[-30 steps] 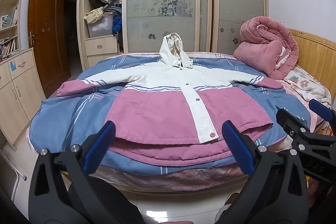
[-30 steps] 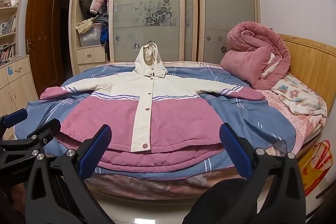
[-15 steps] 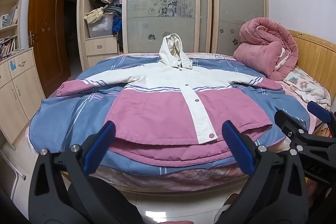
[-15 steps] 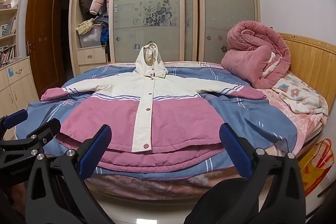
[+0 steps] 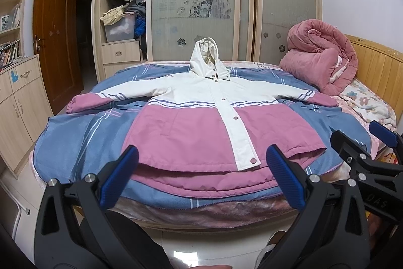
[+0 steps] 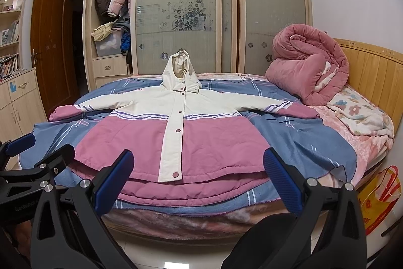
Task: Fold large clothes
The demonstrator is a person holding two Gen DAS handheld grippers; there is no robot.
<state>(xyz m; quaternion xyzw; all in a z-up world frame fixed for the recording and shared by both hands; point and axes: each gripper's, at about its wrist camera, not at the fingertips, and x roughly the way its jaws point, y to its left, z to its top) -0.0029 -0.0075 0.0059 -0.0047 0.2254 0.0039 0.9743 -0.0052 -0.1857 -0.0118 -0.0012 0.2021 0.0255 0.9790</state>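
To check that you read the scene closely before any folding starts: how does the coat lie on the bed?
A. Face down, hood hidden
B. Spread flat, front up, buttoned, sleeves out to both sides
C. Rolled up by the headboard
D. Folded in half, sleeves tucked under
B: the coat lies flat on the bed, placket snapped shut, hood at the far end, a sleeve out to each side.

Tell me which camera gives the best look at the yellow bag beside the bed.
The right wrist view: the yellow bag with red print shows clearly on the floor by the bed. In the left wrist view only a sliver of it shows behind the right gripper.
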